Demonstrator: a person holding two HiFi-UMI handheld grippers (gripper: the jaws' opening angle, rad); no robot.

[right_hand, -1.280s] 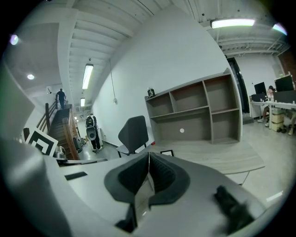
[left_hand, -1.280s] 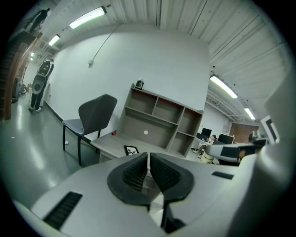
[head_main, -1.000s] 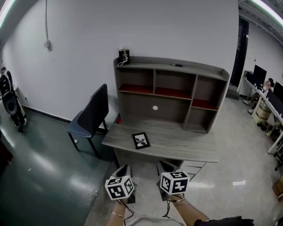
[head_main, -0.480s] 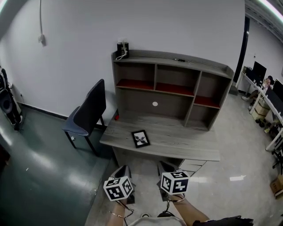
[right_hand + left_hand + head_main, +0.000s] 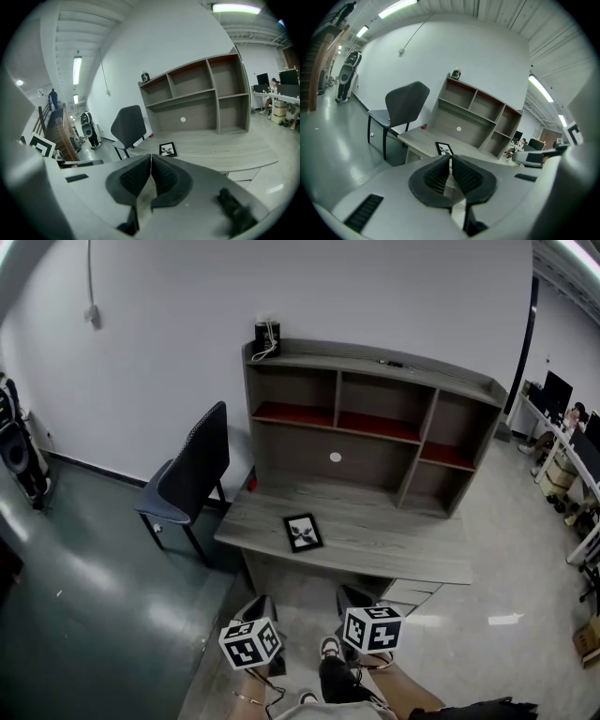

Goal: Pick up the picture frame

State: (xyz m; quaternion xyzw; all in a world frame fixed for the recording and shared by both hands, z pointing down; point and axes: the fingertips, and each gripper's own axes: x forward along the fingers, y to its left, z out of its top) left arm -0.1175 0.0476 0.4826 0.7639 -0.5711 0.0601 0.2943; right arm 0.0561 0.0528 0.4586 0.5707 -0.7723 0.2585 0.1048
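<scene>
Frame (image 5: 303,532): flat on worktop (image 5: 403,545), near front edge, toward left corner. Left claw (image 5: 451,157), right claw (image 5: 151,156): both closed, empty, well short. Risk: unopened jaws nudging the flat frame, sliding it off the front edge.

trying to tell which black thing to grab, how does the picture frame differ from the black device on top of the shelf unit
The picture frame lies flat on the desk top, near its front edge; the black device stands upright on the shelf unit's top, at its left end in the head view. The picture frame has a black border round a pale picture; the black device is a dark block. Both are small and dark.
</scene>
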